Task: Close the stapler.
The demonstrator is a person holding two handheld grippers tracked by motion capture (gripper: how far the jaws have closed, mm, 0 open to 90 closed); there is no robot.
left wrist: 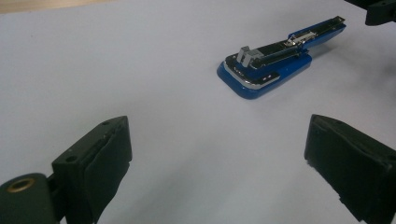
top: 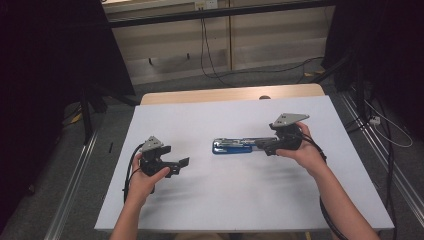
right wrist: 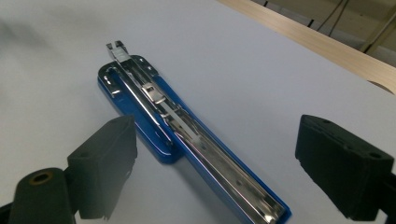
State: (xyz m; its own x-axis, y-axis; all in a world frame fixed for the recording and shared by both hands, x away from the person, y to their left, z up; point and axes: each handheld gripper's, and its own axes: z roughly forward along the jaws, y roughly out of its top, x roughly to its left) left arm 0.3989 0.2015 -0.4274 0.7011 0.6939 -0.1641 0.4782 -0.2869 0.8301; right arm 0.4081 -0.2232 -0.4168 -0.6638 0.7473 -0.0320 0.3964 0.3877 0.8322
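Note:
A blue stapler (top: 232,145) lies swung open flat on the white table (top: 240,200), its metal magazine facing up. My right gripper (top: 263,145) is at the stapler's right end and stands open. In the right gripper view the stapler (right wrist: 154,98) runs between the two jaws of my right gripper (right wrist: 215,126) without touching them. My left gripper (top: 183,163) rests to the left, open and empty, pointing toward the stapler (left wrist: 266,65). The wide-apart jaws of my left gripper (left wrist: 218,128) hold nothing. A jaw of the right gripper (left wrist: 380,11) shows at the top right corner.
A wooden strip (top: 225,94) borders the table's far edge. Beyond it are a grey floor with cables (top: 210,65) and dark curtains on both sides. Metal rails (top: 75,180) run along the table's left and right.

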